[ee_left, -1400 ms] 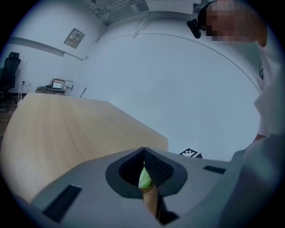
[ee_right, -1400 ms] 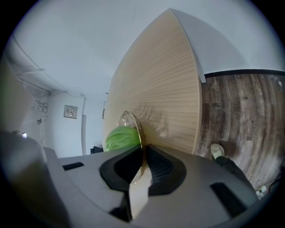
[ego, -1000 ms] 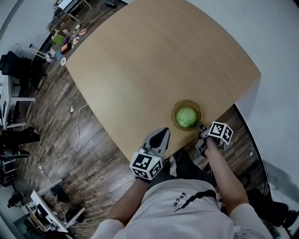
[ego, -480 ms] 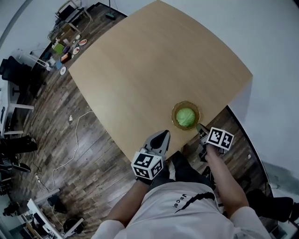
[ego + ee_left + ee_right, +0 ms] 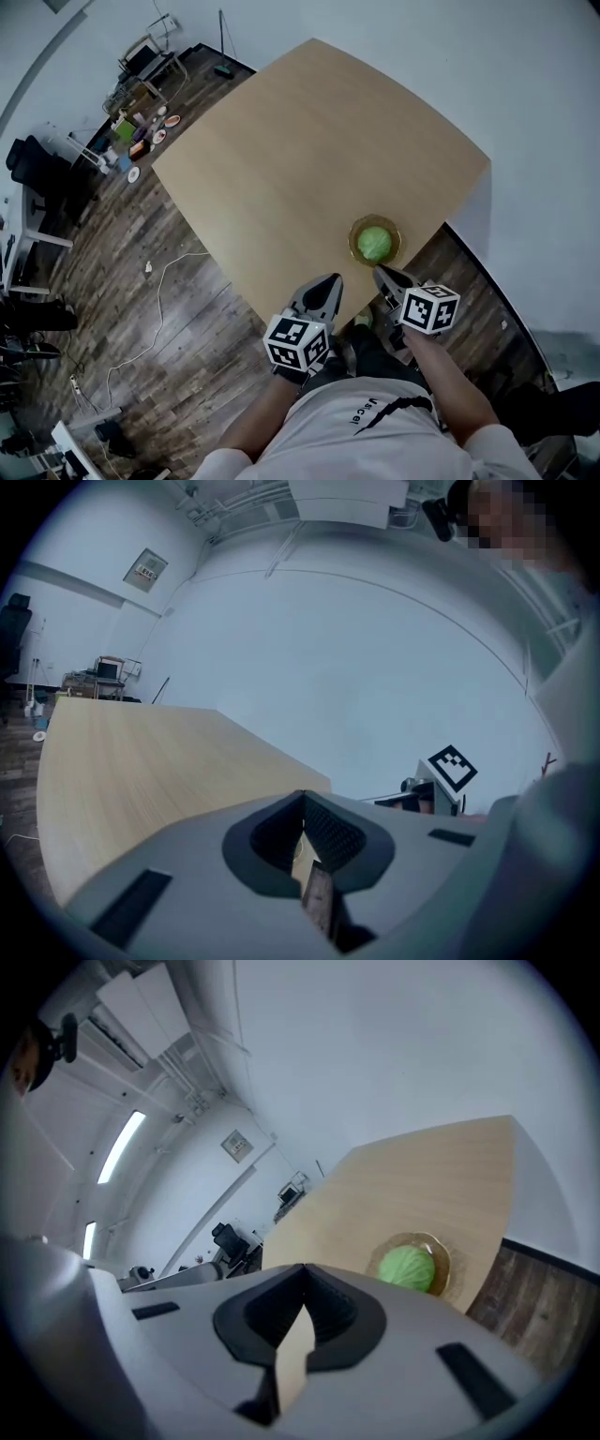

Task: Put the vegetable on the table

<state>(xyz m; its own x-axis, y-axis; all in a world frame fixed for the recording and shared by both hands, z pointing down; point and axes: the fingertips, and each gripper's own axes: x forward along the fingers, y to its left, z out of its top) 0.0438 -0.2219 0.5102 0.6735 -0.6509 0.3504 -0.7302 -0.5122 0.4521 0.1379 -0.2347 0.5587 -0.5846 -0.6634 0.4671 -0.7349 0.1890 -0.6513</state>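
Note:
A round green cabbage (image 5: pixel 375 244) lies in a shallow amber glass plate (image 5: pixel 354 232) close to the near edge of the wooden table (image 5: pixel 309 141). In the right gripper view the cabbage (image 5: pixel 408 1267) and the plate (image 5: pixel 442 1262) appear just right of the jaws. My right gripper (image 5: pixel 381 273) is shut and empty, its tip just short of the plate at the table edge. My left gripper (image 5: pixel 329 281) is also shut and empty, over the table edge to the left of the plate. The right gripper's marker cube (image 5: pixel 453 768) shows in the left gripper view.
The table (image 5: pixel 141 761) stretches away bare beyond the plate. A white wall runs along its far and right sides. Wood flooring (image 5: pixel 159 300), a loose white cable (image 5: pixel 164 281), chairs and a small cluttered stand (image 5: pixel 141 141) lie to the left.
My right gripper has swung from the right of the plate to its near side, now pointing at the plate. The left gripper has barely moved. The cabbage stays in the plate.

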